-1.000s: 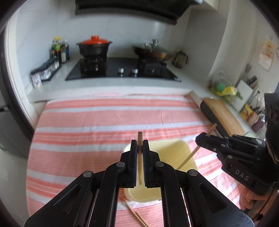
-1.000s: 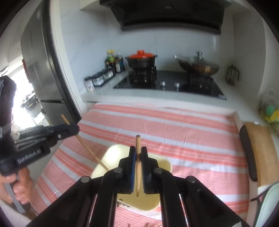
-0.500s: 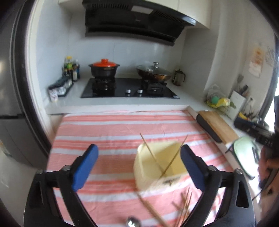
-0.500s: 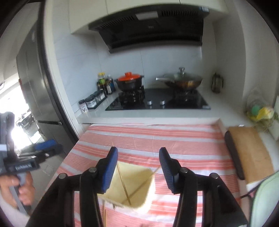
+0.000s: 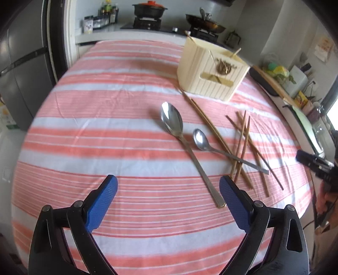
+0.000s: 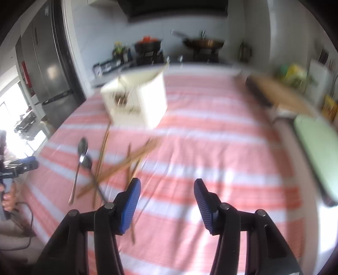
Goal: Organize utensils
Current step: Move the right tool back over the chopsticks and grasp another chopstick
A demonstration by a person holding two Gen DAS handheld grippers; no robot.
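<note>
A cream utensil holder (image 5: 211, 69) stands on the striped cloth with two chopsticks (image 5: 212, 54) leaning inside it. In front of it lie a large spoon (image 5: 186, 148), a small spoon (image 5: 213, 148) and several loose chopsticks (image 5: 243, 146). My left gripper (image 5: 168, 196) is open and empty, low over the cloth, just short of the large spoon's handle end. My right gripper (image 6: 166, 198) is open and empty, to the right of the chopsticks (image 6: 128, 162); this view is blurred. The holder (image 6: 137, 101) and spoons (image 6: 82, 156) show there too.
A stove with an orange-lidded pot (image 5: 150, 9) and a wok (image 5: 205, 22) is at the back. A cutting board (image 5: 272, 82) and a pale green plate (image 6: 319, 148) lie along the right counter. A fridge (image 5: 21, 69) stands on the left.
Both grippers opened and dropped their chopsticks into the holder, then pulled back and down toward the near side of the table. The loose spoons and chopsticks have come into view.
</note>
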